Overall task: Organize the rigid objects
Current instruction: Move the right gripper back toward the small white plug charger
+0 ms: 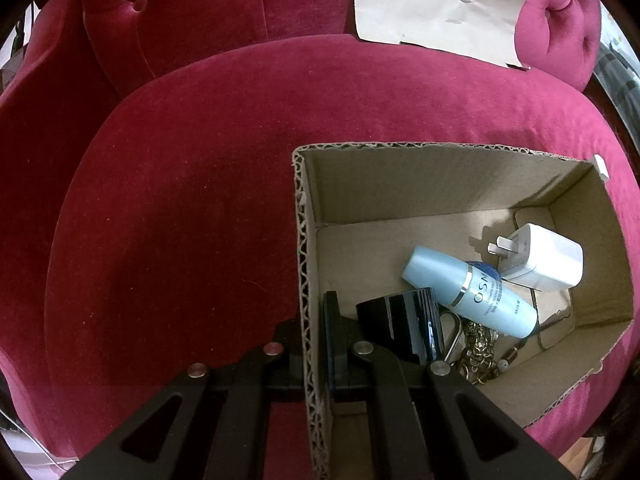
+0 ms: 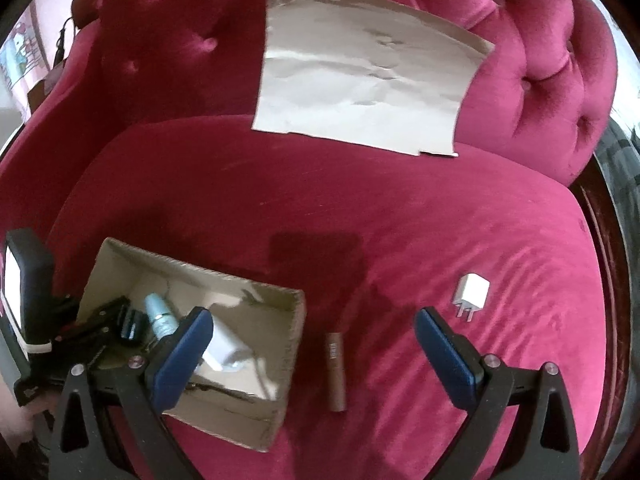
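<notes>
Crimson velvet fills both views: a tufted sofa point(image 2: 400, 216) seat carries everything. My left hand-held gripper point(image 1: 316, 344) is clamped tight on the left wall of the cardboard box point(image 1: 304, 240), one finger outside the corrugated edge and one inside, pads pressed against the board. Just beyond its inner finger, inside the box, lies a glossy black jar point(image 1: 400, 324) on its side; past that, a pale blue bottle point(image 1: 472, 292) lies slanted, and further right a white charger point(image 1: 540, 260) rests with its prongs toward the bottle. Below the bottle, close to my right-hand finger arm, sits a tangle of metal chain and keyring point(image 1: 480, 348).

My right hand-held gripper point(image 2: 314, 344) stands spread wide and holds nothing. Between its blue pads point(image 2: 444, 352), on the cushion, lies a brown tube point(image 2: 335, 372), lengthwise, clear of both fingers. A small white plug point(image 2: 472, 294) lies just beyond the right finger's tip, prongs toward me. The box sits to the left of this gripper, its left finger overlapping the box's near wall in view; I cannot tell whether it touches. A sheet of brown paper point(image 2: 360, 80) leans on the backrest well ahead.
</notes>
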`<act>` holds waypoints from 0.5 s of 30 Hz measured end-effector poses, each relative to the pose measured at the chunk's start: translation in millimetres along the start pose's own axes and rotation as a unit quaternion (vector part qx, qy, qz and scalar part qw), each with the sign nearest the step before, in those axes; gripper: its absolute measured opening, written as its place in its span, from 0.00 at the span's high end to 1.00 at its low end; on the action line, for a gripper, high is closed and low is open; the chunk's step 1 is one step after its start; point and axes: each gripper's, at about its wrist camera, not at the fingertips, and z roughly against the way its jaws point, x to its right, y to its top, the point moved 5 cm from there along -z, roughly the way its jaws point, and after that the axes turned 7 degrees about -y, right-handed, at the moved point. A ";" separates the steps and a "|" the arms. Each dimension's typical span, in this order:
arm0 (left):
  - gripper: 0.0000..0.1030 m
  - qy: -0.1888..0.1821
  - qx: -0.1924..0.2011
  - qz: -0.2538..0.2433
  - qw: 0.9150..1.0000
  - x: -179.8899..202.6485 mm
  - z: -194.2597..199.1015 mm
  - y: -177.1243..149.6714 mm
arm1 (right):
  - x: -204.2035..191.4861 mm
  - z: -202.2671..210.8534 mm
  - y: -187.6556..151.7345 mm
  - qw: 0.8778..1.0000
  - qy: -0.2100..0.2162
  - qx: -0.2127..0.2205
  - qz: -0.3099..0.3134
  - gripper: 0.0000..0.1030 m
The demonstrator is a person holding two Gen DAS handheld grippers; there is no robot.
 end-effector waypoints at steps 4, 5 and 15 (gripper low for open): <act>0.95 0.000 -0.001 0.000 1.000 0.2 -0.2 0.0 | 19.0 -4.6 1.2 1.000 -0.008 0.002 0.001 0.00; 0.95 0.000 -0.001 0.001 1.000 0.1 -0.2 0.1 | 25.0 -6.1 1.8 1.000 -0.009 0.002 -0.003 0.00; 0.95 0.000 -0.001 0.000 1.000 1.1 -1.0 0.4 | 72.7 -30.4 7.5 0.999 -0.039 0.000 -0.029 0.00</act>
